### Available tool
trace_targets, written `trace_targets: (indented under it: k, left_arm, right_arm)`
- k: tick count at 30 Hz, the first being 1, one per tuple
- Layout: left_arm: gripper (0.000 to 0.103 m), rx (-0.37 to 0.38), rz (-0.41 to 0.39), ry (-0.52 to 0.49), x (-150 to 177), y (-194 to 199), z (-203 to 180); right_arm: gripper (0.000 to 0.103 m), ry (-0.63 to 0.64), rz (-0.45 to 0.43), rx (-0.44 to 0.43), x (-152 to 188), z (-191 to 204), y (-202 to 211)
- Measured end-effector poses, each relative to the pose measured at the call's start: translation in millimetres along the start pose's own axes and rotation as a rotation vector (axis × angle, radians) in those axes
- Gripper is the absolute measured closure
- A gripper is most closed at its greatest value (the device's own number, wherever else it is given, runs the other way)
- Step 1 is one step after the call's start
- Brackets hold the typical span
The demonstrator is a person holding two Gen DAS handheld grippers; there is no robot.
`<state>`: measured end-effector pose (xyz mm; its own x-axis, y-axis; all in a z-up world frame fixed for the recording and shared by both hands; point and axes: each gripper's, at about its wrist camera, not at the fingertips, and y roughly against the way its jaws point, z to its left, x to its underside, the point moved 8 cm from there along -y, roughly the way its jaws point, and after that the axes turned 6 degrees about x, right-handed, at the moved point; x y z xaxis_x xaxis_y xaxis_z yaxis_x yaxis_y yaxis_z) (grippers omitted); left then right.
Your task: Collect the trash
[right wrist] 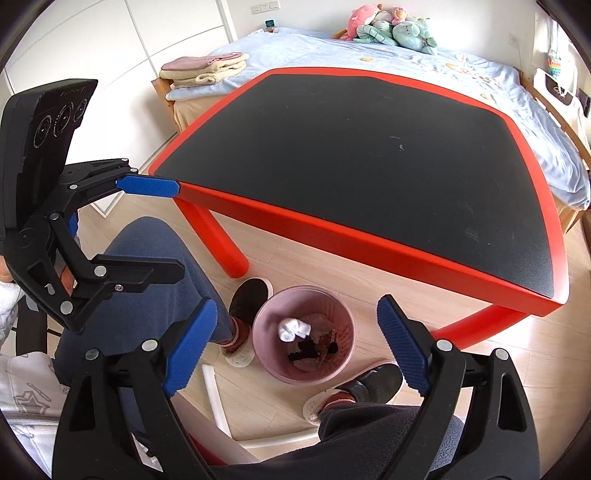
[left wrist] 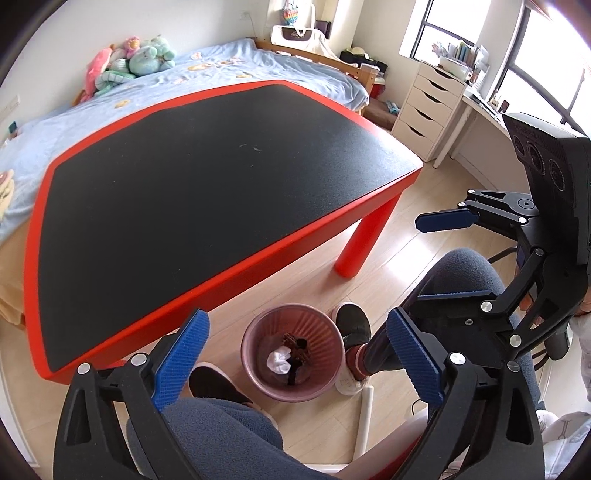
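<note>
A pink ribbed bin (left wrist: 258,332) (right wrist: 343,328) stands on the wooden floor between the person's feet, in front of the red table. Inside lie a crumpled white tissue (left wrist: 279,362) (right wrist: 293,329) and dark brown wrappers (left wrist: 297,354) (right wrist: 321,349). My left gripper (left wrist: 295,350) is open and empty, held above the bin. My right gripper (right wrist: 295,341) is open and empty, also above the bin. Each gripper shows in the other's view: the right (left wrist: 439,266) at the right edge, the left (right wrist: 162,229) at the left edge. The table's black top (left wrist: 207,184) (right wrist: 369,162) carries no objects.
The red table leg (left wrist: 364,240) (right wrist: 216,240) stands near the bin. The person's knees and slippered feet (left wrist: 352,319) (right wrist: 249,295) flank it. A white chair frame (left wrist: 365,421) (right wrist: 216,391) is beneath. A bed with plush toys (left wrist: 129,59) (right wrist: 391,26) lies behind; a white drawer unit (left wrist: 428,107) is far right.
</note>
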<state>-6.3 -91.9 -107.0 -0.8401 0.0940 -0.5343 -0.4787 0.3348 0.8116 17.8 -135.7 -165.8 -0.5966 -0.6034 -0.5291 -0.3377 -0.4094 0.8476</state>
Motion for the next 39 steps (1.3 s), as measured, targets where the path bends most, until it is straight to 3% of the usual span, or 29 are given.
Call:
trace_targets:
  k: [13, 20, 39]
  left_arm:
    - [0.008, -0.013, -0.021, 0.045, 4, 6, 3]
    - [0.008, -0.046, -0.041, 0.074, -4, 15, 17]
    - [0.006, -0.204, -0.216, 0.103, -83, 70, 60]
  right_arm:
    - [0.007, -0.050, 0.003, -0.014, 4, 1, -1]
    - [0.006, -0.068, -0.032, 0.004, -10, -4, 10]
    - [0.003, -0.102, -0.209, 0.174, -123, -49, 55]
